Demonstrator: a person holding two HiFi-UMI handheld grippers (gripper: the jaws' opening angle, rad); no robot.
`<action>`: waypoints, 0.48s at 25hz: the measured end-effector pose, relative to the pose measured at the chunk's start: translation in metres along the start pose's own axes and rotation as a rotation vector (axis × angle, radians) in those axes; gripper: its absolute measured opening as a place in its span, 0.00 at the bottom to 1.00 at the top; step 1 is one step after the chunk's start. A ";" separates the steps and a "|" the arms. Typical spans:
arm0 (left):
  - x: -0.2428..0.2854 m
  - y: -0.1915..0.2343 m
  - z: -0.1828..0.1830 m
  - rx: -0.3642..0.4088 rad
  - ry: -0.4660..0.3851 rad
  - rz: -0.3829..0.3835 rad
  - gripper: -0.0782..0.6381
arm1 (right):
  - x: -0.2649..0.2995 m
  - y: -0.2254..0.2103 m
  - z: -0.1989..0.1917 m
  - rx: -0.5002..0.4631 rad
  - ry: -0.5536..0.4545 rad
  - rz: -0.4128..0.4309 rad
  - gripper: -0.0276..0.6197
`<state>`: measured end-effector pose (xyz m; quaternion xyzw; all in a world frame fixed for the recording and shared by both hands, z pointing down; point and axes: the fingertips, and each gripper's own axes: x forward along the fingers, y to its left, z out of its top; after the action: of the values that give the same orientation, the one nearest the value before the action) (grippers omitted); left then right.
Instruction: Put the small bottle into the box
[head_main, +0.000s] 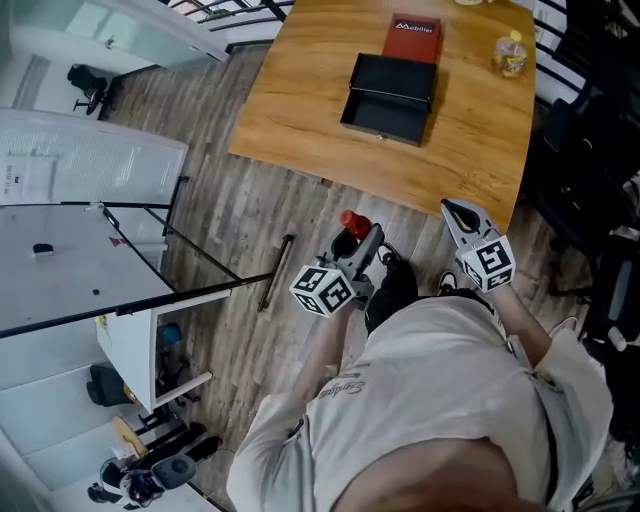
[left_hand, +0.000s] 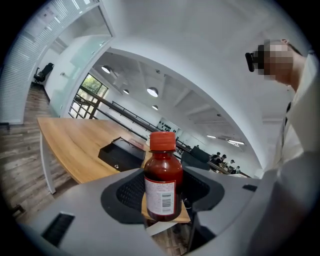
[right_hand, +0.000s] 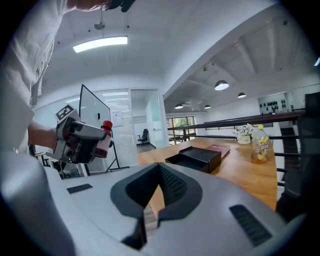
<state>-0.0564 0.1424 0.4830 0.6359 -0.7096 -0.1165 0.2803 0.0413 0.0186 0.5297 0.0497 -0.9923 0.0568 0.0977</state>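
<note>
My left gripper (head_main: 362, 236) sits low in front of me, jaws clamped on the small bottle (left_hand: 161, 182). My right gripper (head_main: 460, 214) hangs alongside, jaws together and empty.

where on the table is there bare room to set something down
The table is bare left of the black box and along the near edge in front of it. The right side, nearer than the yellow bottle, is open too. It is tightest at the far middle, where box meets red lid.
</note>
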 end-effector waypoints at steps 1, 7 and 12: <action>0.003 0.009 0.007 -0.007 -0.002 -0.006 0.42 | 0.009 -0.001 0.005 -0.002 -0.001 -0.003 0.03; 0.006 0.059 0.050 -0.022 0.011 -0.037 0.42 | 0.069 0.003 0.041 -0.028 -0.007 -0.018 0.03; 0.005 0.101 0.092 -0.003 0.007 -0.074 0.42 | 0.119 0.009 0.064 -0.051 -0.007 -0.063 0.03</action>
<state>-0.1914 0.1369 0.4624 0.6617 -0.6844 -0.1255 0.2793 -0.0879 0.0097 0.4900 0.0784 -0.9918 0.0281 0.0973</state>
